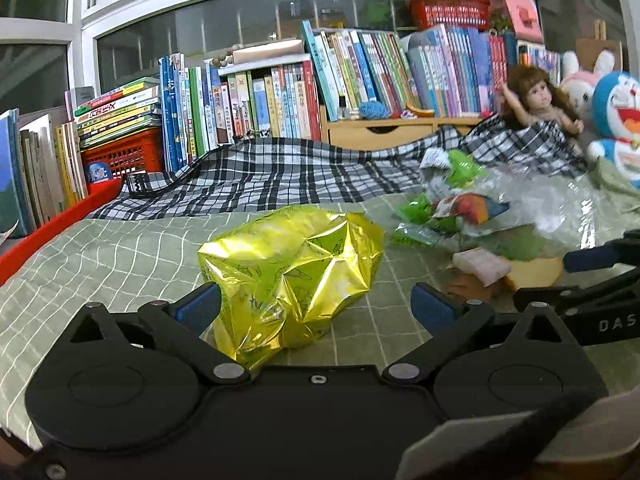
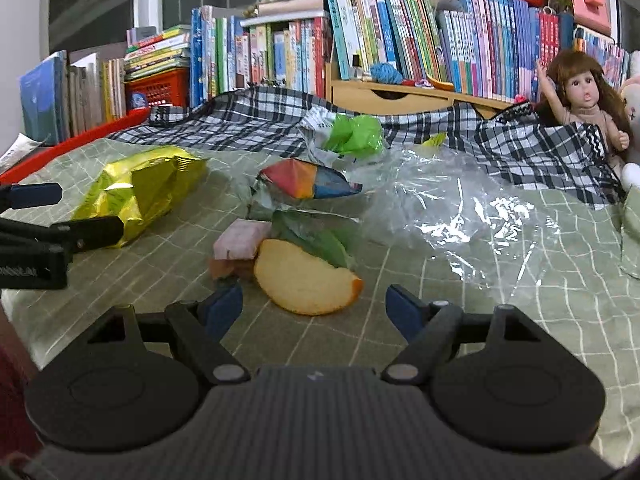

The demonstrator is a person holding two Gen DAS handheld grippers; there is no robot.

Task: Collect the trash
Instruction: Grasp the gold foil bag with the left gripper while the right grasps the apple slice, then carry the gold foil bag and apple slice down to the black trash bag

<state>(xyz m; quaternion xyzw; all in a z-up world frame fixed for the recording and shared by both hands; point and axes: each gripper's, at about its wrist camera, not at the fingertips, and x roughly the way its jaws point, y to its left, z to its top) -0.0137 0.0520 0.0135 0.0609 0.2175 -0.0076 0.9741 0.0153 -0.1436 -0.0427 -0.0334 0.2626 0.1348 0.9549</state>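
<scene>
A crumpled shiny yellow snack bag [image 1: 292, 272] lies on the green checked cloth [image 1: 100, 248], reaching in between the blue pads of my open left gripper [image 1: 316, 306]; its left pad touches the bag. In the right wrist view the same yellow bag [image 2: 140, 188] sits at the left. An orange-rimmed fruit slice [image 2: 304, 280] lies just ahead of my open right gripper [image 2: 316, 306], nothing between its pads. Behind it are a pink wrapped piece [image 2: 240, 240], a green wrapper [image 2: 320, 240], a red-blue packet [image 2: 308, 180], a green bag [image 2: 356, 132] and clear plastic film [image 2: 460, 208].
A black-and-white plaid cloth [image 2: 260, 120] is bunched behind the trash. Rows of books [image 2: 380, 40] and a wooden drawer unit [image 2: 400, 96] line the back. A doll [image 2: 584, 96] and plush toys [image 1: 616, 108] sit at the right. A red tray edge [image 1: 60, 220] runs along the left.
</scene>
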